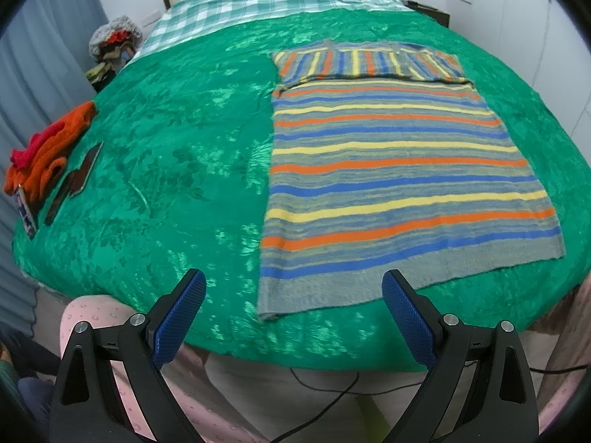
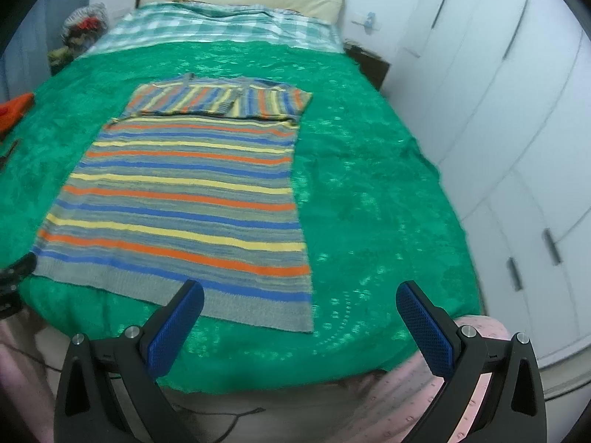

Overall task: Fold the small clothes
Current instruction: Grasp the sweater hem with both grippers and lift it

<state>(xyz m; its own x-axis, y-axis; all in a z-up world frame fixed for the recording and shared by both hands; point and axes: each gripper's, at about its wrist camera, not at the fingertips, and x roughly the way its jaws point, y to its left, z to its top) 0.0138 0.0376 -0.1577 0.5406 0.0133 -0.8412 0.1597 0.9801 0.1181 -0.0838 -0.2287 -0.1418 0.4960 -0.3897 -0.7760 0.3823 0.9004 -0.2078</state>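
Note:
A striped knit sweater (image 1: 399, 170) in grey, blue, orange and yellow lies flat on the green bedspread (image 1: 177, 155), hem toward me, sleeves folded across its top. My left gripper (image 1: 293, 288) is open and empty, hovering just before the hem's left corner. In the right wrist view the sweater (image 2: 184, 199) lies left of centre on the bedspread (image 2: 369, 184). My right gripper (image 2: 299, 299) is open and empty, above the hem's right corner.
An orange and red garment pile (image 1: 44, 151) and flat dark objects (image 1: 77, 181) lie at the bed's left edge. A checked sheet (image 1: 273, 3) and pillow sit at the head. White wardrobe doors (image 2: 517, 129) stand right of the bed. A cable (image 1: 332, 398) runs below the bed edge.

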